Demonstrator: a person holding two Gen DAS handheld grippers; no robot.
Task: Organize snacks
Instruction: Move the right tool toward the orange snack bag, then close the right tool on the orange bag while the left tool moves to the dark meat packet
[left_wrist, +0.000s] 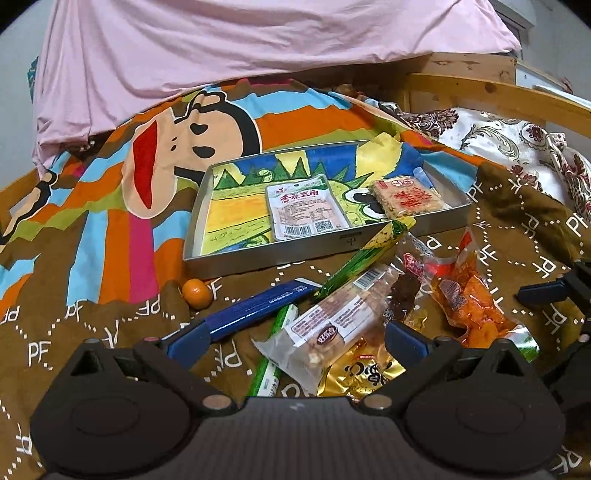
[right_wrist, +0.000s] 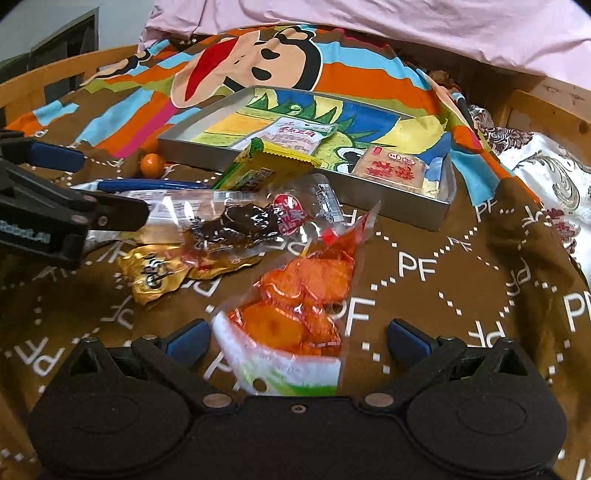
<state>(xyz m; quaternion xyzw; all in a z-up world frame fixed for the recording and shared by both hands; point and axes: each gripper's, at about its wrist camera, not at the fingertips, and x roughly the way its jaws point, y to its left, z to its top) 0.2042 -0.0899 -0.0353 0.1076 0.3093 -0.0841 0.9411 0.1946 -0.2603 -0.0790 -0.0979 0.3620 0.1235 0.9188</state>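
A metal tray (left_wrist: 199, 206) (right_wrist: 439, 218) lies on the bedspread and holds a white snack packet (left_wrist: 303, 206) (right_wrist: 295, 134) and a rice cracker bar (left_wrist: 406, 197) (right_wrist: 391, 170). Loose snacks lie in front of it: an orange packet (left_wrist: 465, 299) (right_wrist: 295, 314), a dark meat packet (left_wrist: 406, 291) (right_wrist: 243, 221), a gold packet (left_wrist: 365, 373) (right_wrist: 155, 273), a clear pastry packet (left_wrist: 332, 328), a green-yellow packet (left_wrist: 369, 254) (right_wrist: 258, 166), a blue stick (left_wrist: 258, 306) and a small orange (left_wrist: 197, 292) (right_wrist: 149, 162). My left gripper (left_wrist: 295, 336) is open over the pastry packet. My right gripper (right_wrist: 299, 336) is open around the orange packet's near end.
A wooden bed rail (left_wrist: 498, 92) (right_wrist: 55, 70) curves around the brown patterned bedspread (right_wrist: 443, 288). A pink sheet (left_wrist: 258, 37) lies at the back and a floral cushion (left_wrist: 517, 144) at the right. A thin green stick (left_wrist: 273, 354) lies beside the pastry packet.
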